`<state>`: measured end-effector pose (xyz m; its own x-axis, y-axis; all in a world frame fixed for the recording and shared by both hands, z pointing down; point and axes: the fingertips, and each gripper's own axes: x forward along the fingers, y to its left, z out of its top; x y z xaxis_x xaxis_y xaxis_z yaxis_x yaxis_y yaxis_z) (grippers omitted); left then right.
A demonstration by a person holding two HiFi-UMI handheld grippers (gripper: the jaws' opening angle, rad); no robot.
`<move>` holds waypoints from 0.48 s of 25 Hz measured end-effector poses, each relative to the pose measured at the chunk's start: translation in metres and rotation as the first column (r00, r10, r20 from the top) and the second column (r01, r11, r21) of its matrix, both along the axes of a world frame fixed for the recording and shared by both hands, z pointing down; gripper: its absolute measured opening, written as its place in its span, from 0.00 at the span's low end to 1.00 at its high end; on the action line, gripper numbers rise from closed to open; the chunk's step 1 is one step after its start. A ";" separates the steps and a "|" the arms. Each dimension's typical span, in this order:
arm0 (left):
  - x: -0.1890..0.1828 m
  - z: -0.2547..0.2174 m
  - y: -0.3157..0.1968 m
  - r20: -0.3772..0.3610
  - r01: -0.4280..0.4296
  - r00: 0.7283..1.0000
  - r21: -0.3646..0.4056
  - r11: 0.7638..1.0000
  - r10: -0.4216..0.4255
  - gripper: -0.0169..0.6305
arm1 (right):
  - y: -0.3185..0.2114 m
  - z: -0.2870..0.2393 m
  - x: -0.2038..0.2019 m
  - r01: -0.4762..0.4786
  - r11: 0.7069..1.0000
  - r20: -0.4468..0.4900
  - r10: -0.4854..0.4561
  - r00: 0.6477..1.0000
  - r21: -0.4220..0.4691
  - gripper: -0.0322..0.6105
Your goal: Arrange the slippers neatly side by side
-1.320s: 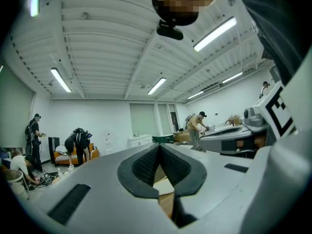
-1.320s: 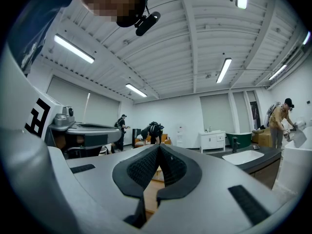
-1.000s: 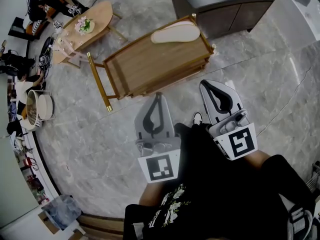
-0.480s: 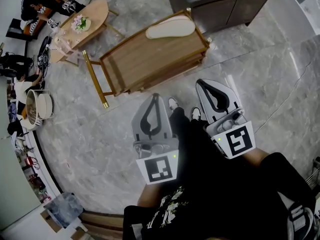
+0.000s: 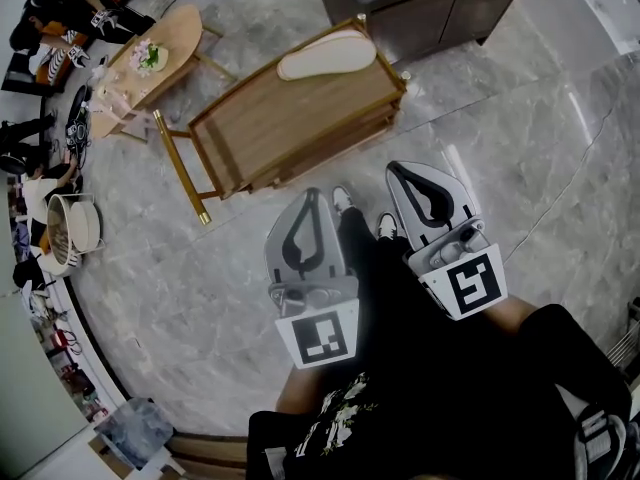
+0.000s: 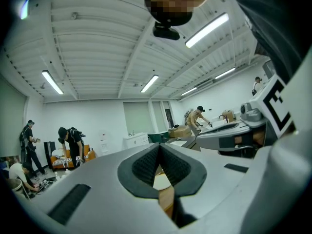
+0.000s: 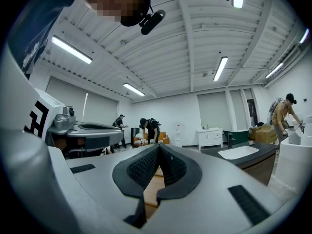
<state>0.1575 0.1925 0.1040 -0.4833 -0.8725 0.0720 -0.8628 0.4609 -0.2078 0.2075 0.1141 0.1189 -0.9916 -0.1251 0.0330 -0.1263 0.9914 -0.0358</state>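
**A:** Where is the slipper sitting?

**B:** One cream, flat-soled slipper (image 5: 327,54) is lying lengthwise on top of the brown wooden cart (image 5: 290,128). It is resting at the end of the cart farthest from the gold handle bar (image 5: 178,163).

**A:** And the two grippers?

**B:** Both are hovering on the near side of the cart, clear of it, over the grey marble floor (image 5: 200,268). The grey left gripper (image 5: 312,196) is pointing toward the cart's near long edge. Its black-padded jaws are pressing together on nothing.

**A:** Is the right one doing the same?

**B:** Yes. The grey right gripper (image 5: 396,168) is pointing past the cart's near corner below the slipper. Its jaws are likewise meeting at the tips, carrying nothing. The person's white-toed shoes (image 5: 342,200) are showing between the two grippers, just short of the cart.
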 end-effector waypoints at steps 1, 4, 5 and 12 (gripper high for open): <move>0.001 0.001 -0.002 -0.004 -0.008 1.000 0.000 1.000 0.008 0.03 | -0.002 0.001 0.002 -0.007 1.000 -0.004 0.007 1.000 -0.001 0.05; 0.001 0.001 -0.007 -0.008 -0.027 1.000 -0.001 1.000 0.027 0.03 | -0.006 0.001 0.002 -0.022 1.000 -0.007 0.022 1.000 0.001 0.05; 0.000 0.001 -0.008 -0.010 -0.030 1.000 0.000 1.000 0.030 0.03 | -0.006 0.000 0.002 -0.024 1.000 -0.006 0.024 1.000 0.004 0.05; -0.007 0.003 -0.010 -0.042 -0.013 0.999 -0.004 1.000 0.013 0.03 | -0.011 0.005 -0.001 -0.019 0.999 -0.005 0.019 1.000 -0.029 0.05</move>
<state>0.1507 0.1825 0.1069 -0.4687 -0.8782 0.0956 -0.8765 0.4489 -0.1735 0.2070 0.1036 0.1235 -0.9889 -0.1427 0.0418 -0.1452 0.9874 -0.0633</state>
